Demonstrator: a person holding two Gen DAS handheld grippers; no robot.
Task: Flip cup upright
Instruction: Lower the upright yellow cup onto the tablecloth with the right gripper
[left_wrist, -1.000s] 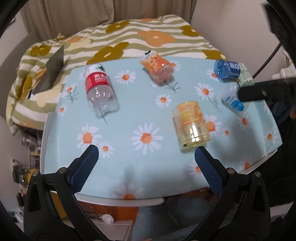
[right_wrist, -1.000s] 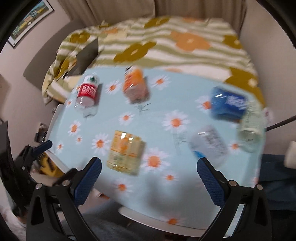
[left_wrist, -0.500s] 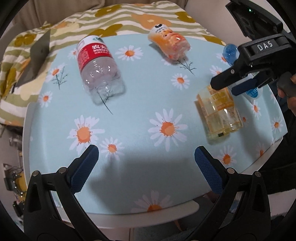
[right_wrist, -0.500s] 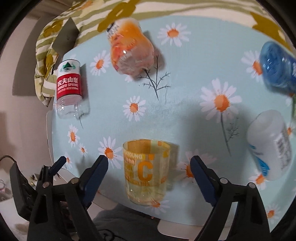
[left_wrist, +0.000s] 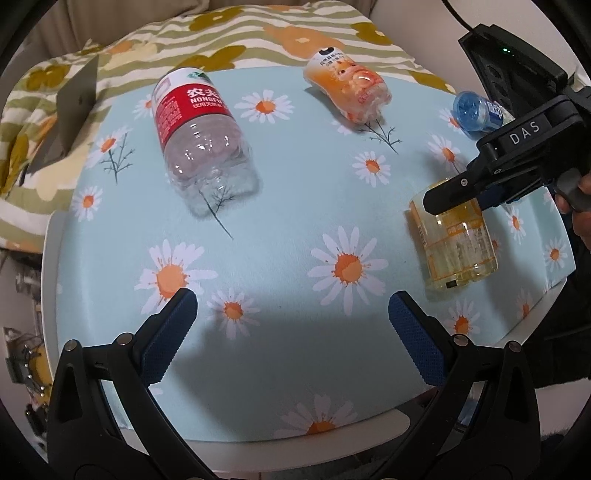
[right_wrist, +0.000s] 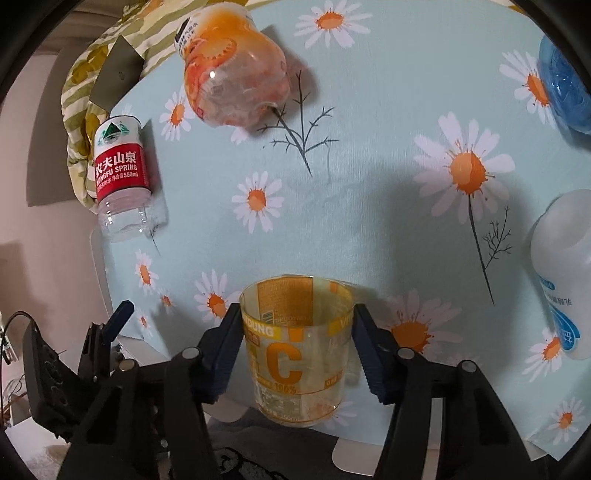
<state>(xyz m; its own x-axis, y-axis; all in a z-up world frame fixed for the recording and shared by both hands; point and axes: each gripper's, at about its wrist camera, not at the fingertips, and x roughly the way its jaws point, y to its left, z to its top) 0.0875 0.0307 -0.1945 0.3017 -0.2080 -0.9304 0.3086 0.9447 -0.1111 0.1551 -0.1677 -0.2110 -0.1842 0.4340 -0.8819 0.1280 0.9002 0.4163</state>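
The cup (right_wrist: 295, 347) is clear yellow plastic with an orange "C" and lies on its side near the table's front right edge, its mouth pointing away from the right wrist camera. It also shows in the left wrist view (left_wrist: 456, 243). My right gripper (right_wrist: 297, 332) has closed in on the cup's sides, a blue pad touching each side. In the left wrist view the right gripper (left_wrist: 461, 195) sits over the cup's far end. My left gripper (left_wrist: 291, 321) is open and empty above the table's front middle.
A daisy-print cloth covers the table (left_wrist: 295, 206). A red-label water bottle (left_wrist: 199, 136), an orange bottle (left_wrist: 347, 88), a blue bottle (left_wrist: 476, 110) and a white bottle (right_wrist: 561, 273) lie on it. A striped floral bed (left_wrist: 221, 44) is behind.
My right gripper has dropped to the cup and closed its jaws onto its sides. My left gripper has moved slightly closer to the table and stays open.
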